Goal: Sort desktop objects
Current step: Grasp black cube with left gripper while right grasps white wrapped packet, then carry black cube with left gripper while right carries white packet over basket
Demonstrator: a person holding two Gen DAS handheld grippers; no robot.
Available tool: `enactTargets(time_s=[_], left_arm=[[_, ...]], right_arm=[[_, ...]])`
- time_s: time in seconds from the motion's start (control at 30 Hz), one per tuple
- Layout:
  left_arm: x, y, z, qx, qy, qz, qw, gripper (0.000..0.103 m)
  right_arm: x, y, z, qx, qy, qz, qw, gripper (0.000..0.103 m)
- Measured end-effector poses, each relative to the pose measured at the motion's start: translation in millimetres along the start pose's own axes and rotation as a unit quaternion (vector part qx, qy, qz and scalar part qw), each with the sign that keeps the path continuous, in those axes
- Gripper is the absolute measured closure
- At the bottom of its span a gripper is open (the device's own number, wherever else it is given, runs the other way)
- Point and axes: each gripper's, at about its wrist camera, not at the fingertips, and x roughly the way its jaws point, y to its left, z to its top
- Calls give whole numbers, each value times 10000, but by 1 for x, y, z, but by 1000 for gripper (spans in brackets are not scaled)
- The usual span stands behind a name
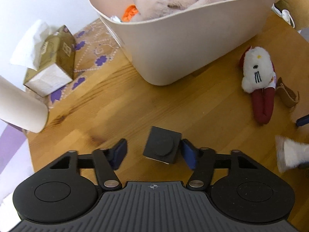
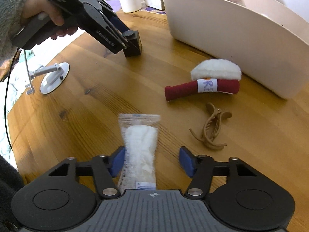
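Rounded wooden table [image 1: 135, 104] with visible grain filling most of both views; pale white wall [image 1: 38, 0] at upper left; purple-patterned mat [image 1: 92, 56] beneath.

Blue-padded black tongs [image 1: 153, 152], a black cube [image 1: 161, 148], a beige bin [image 1: 193, 44], a white-and-maroon plush toy [image 1: 257, 81] and a tan hair claw [image 2: 211, 129] sit on honey-brown wood table [image 1: 119, 104].

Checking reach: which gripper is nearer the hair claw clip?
Right. The right gripper sits just left of the hair claw clip; the left gripper is far across, at the black cube.
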Motion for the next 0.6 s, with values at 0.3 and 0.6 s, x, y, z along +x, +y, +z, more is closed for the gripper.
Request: enactTargets(time_s=[0.3, 0.6], left_arm=[[2, 2, -3, -35, 16, -367, 9993, 71], [-5, -3, -8, -65, 100, -361, 9993, 71]], right_arm=[[-5, -6, -6, 150, 2, 36, 9999, 75], [-16, -8, -11, 202, -98, 170, 9996, 78]])
